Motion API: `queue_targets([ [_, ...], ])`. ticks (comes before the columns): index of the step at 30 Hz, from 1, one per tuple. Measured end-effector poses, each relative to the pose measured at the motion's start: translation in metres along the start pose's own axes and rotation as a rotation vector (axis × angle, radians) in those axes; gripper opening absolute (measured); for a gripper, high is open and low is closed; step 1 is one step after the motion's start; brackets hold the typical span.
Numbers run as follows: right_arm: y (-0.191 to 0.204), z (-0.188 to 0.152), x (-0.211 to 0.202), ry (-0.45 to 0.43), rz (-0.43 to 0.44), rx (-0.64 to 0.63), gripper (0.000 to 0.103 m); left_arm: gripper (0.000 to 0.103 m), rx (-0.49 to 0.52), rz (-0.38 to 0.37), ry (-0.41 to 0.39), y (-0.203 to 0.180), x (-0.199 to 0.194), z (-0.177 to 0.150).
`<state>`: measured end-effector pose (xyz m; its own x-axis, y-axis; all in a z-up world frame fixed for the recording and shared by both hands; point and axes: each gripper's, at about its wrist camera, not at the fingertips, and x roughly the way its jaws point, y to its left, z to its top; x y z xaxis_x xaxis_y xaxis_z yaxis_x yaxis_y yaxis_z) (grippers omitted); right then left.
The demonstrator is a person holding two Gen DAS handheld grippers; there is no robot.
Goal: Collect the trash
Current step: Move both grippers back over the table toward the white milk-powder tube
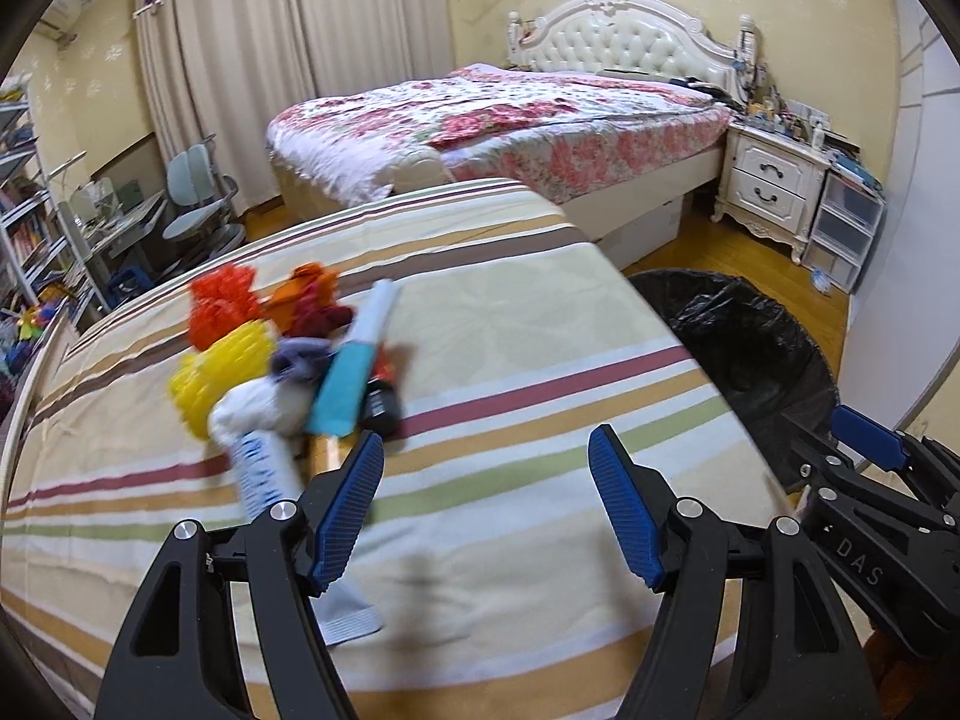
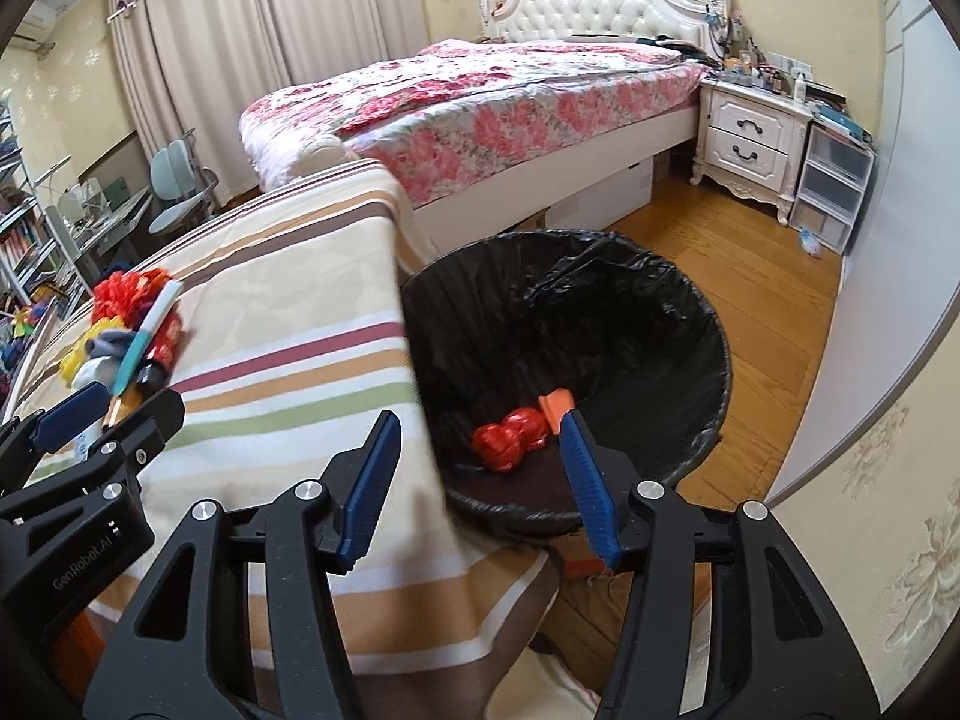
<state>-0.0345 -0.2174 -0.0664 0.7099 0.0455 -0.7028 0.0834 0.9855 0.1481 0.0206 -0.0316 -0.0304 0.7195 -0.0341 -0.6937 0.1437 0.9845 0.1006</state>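
A pile of trash lies on the striped tablecloth [image 1: 540, 312]: an orange fluffy clump [image 1: 219, 303], a yellow crumpled piece [image 1: 222, 372], a teal and white tube [image 1: 351, 378], a white wad [image 1: 264, 408] and a small black item [image 1: 381, 411]. My left gripper [image 1: 487, 438] hangs open just right of the pile, with only cloth between its fingers. My right gripper [image 2: 480, 420] is open and empty at the near rim of the black-lined bin [image 2: 600, 240]. Inside the bin lie a red crumpled wad [image 2: 510, 444] and an orange scrap [image 2: 555, 403].
The bin stands on the wooden floor [image 2: 750, 276] against the table's right edge. Behind are a bed with a floral cover [image 1: 540, 120], a white nightstand [image 1: 774, 180], plastic drawers [image 1: 846, 222], a desk chair [image 1: 198, 204] and a cluttered shelf [image 1: 24, 228] at the left.
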Motion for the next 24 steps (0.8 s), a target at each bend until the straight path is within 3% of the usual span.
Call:
queue_targets([
  [12, 0.042, -0.019, -0.011, 0.006, 0.060, -0.085, 0.055, 0.071, -0.124, 0.138, 0.022, 0.064, -0.010, -0.032],
  [21, 0.065, -0.022, -0.006, 0.028, 0.087, -0.121, 0.056, 0.071, -0.181, 0.088, 0.094, 0.085, 0.008, -0.038],
  [24, 0.068, -0.021, -0.004, 0.034, 0.094, -0.126, 0.056, 0.062, -0.166, 0.059, 0.091, 0.083, 0.008, -0.038],
])
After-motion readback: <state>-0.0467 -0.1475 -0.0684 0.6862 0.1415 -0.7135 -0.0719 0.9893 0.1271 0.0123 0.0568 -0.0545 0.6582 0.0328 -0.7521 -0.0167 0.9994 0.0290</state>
